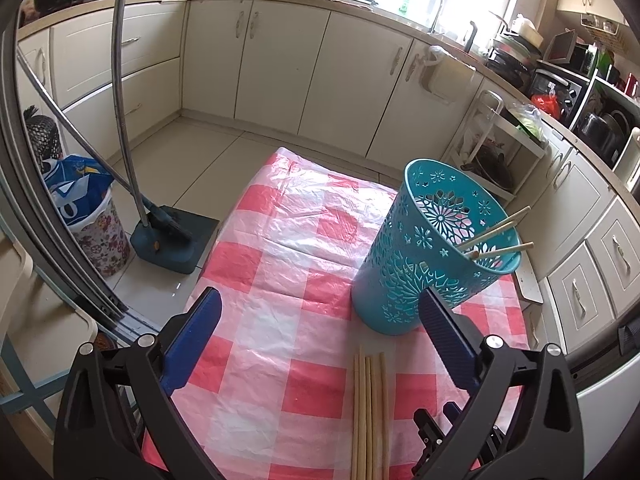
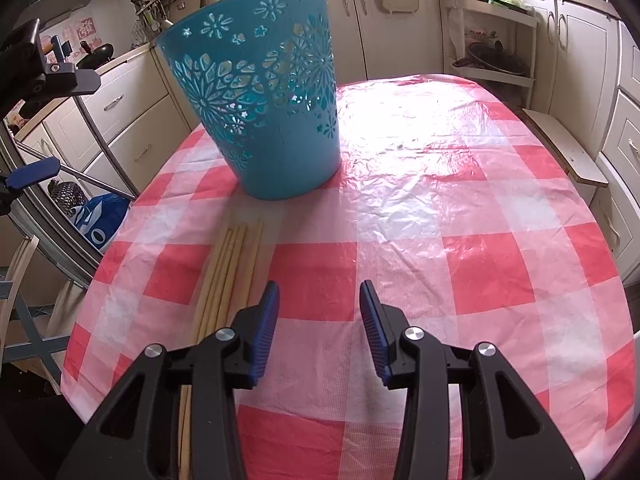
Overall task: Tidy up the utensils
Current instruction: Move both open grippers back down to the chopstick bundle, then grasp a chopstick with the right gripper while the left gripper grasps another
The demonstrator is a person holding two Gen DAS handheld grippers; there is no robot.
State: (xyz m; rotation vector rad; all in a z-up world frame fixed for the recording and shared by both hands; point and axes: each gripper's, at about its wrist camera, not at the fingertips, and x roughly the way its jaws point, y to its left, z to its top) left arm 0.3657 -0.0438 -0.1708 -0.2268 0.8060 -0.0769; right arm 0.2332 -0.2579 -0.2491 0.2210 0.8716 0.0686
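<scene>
The left gripper (image 1: pixel 320 300) gapes wide over the checked cloth (image 1: pixel 280 248), gripping nothing. The right gripper (image 2: pixel 319 294) stands partly open, also unladen. Loose chopsticks (image 1: pixel 370 412) lie at lower centre; more stand in the teal basket (image 1: pixel 424 256) at right.

Gripper (image 1: pixel 320 300): jaws stood wide apart, nothing between the pads.
Chopsticks (image 1: pixel 370 408): five lay side by side on the cloth, under the gripper.
Basket (image 1: pixel 432 256): teal, upright on the cloth (image 1: pixel 280 248), beyond the right finger.
In basket: three chopsticks (image 1: pixel 500 236) leaned on the rim.
</scene>
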